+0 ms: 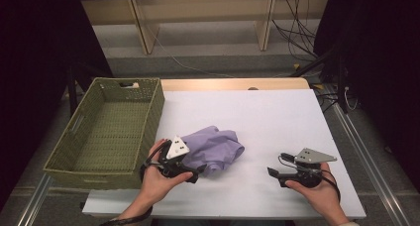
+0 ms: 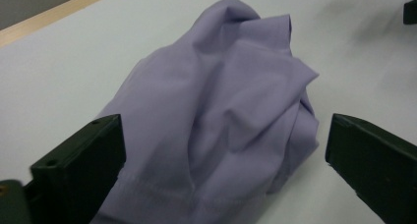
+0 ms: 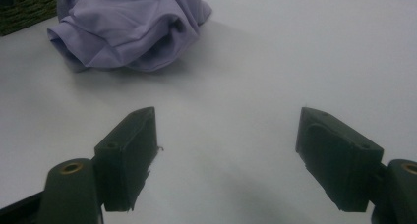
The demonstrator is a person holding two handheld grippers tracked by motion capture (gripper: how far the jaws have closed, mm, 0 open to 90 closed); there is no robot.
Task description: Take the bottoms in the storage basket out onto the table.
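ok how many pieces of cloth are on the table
1. A crumpled lilac cloth lies on the white table, right of the green basket, with the open left claw around its near edge. Folds could hide more.

A green woven basket point(image 1: 106, 132) stands at the table's point(image 1: 277, 117) left edge, on the white top. Behind the table, wooden shelf legs point(image 1: 141, 30) rise from a grey floor point(image 1: 213, 50), and dark cables point(image 1: 297, 32), perhaps several, trail at right.
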